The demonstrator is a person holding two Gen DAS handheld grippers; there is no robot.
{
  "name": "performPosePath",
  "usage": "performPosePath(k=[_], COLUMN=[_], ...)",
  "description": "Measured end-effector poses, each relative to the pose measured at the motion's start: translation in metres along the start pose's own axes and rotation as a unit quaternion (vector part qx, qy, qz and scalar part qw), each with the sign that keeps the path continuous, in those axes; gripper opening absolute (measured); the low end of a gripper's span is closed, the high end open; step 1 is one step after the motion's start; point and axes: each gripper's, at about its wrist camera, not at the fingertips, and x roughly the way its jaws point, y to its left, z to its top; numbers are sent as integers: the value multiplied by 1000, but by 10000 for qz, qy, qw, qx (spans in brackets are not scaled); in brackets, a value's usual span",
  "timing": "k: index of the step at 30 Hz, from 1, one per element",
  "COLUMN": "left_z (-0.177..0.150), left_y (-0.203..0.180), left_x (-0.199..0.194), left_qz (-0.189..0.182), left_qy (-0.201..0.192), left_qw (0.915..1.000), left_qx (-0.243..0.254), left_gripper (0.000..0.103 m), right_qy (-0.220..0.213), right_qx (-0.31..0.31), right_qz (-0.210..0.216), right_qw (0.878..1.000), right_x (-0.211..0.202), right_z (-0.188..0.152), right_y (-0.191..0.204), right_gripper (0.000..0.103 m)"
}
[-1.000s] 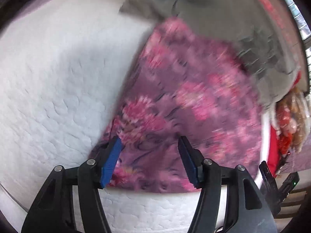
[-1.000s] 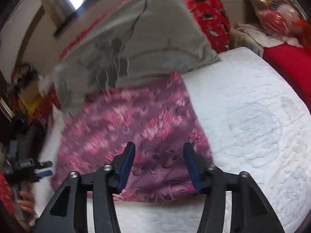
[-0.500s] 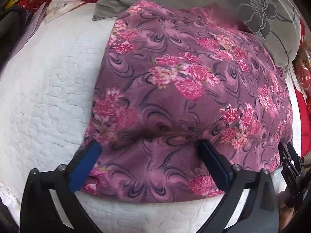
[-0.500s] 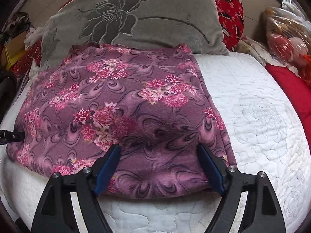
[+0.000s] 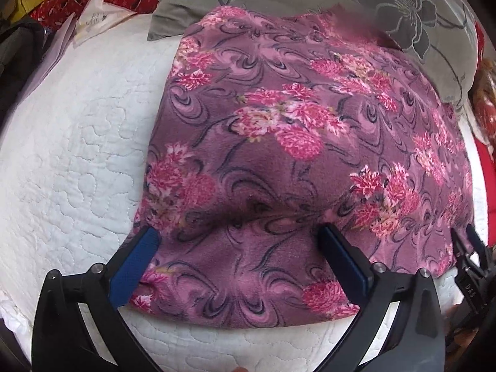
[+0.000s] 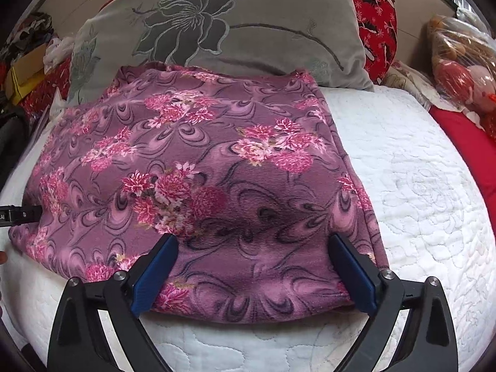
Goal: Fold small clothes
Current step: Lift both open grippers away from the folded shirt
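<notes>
Faintly, "DA" — printed on right claw [image 5: 471, 266].

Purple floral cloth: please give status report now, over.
Left hand-held gripper open over near hem. Right hand-held gripper jaws opening, cloth between, not pinched. Purple floral cloth flat on white quilt, far edge against grey pillow. Nothing blocking.

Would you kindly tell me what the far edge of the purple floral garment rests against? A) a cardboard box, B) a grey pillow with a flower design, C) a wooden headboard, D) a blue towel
B: the purple floral garment lies on the white quilt, its far edge against the grey pillow.
</notes>
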Motion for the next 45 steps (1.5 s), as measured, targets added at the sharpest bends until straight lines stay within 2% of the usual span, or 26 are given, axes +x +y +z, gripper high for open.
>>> performPosePath(k=[3, 5, 7, 8, 10, 12, 13, 15, 16, 18, 20, 21, 23, 26, 29, 32, 35, 39, 42, 45], left_z=[4, 9, 19, 26, 42, 58, 65, 71, 69, 69, 72, 73, 72, 69, 64, 58, 55, 55, 60, 65], left_y=[2, 6, 11, 12, 11, 7, 4, 0, 1, 13, 28, 34, 43, 63, 89, 115, 130, 146, 153, 155], left_x=[-8, -26, -46, -51, -52, -45, -36, -4, 9, 22, 23, 20, 9, -8, -19, -29, -34, -40, -43, -43], left_qz=[-33, -155, -198, -215, -279, -116, 14, 225, 231, -177, -542, -608, -511, -408, -514, -639, -692, -799, -916, -941], left_qy=[80, -257, -628, -688, -687, -663, -596, -210, -30, 68, 260, 273, 155, 31, 89, 132, 175, 206, 235, 268], left_qw=[10000, 9995, 9975, 9970, 9967, 9974, 9981, 9995, 9997, 9990, 9950, 9940, 9950, 9959, 9940, 9919, 9914, 9911, 9900, 9906], left_qx=[22, -106, -245, -294, -330, -257, -177, -32, -29, -402, -796, -871, -846, -811, -959, -1091, -1095, -1048, -1047, -957], left_gripper=[103, 102, 102, 102, 102, 102, 102, 102, 103, 103, 103, 103, 103, 103, 103, 103, 103, 103, 103, 103], right_qy=[187, 147, -134, -265, -221, -30, 72, 399, 610, 315, 357, 287, 0, -380, -323, -165, -186, -257, -422, -569], right_qx=[-16, 110, 362, 573, 856, 1059, 1134, 1287, 1374, 1449, 1371, 1307, 1052, 725, 98, -834, -1814, -3022, -3606, -3811], right_qz=[1, -40, -154, -252, -304, -359, -380, -478, -501, -574, -718, -812, -886, -586, 31, 473, 741, 817, 575, 185], right_qw=[9998, 9998, 9991, 9977, 9956, 9937, 9928, 9897, 9874, 9873, 9873, 9877, 9905, 9949, 9994, 9953, 9804, 9494, 9300, 9226], right_x=[-1, -7, -16, -19, -13, 3, 12, 35, 47, 44, 41, 35, 17, -11, -26, -32, -38, -38, -34, -23], right_z=[7, 17, 30, 41, 59, 75, 78, 77, 73, 68, 68, 69, 67, 59, 45, 26, 6, -19, -34, -38], right_y=[-2, -10, -24, -35, -51, -63, -68, -75, -78, -77, -72, -68, -52, -20, 33, 99, 169, 250, 292, 320], right_gripper=[99, 97, 99, 99, 99, 99, 99, 99, 102, 102, 102, 101, 100, 101, 102, 102, 102, 101, 101, 100])
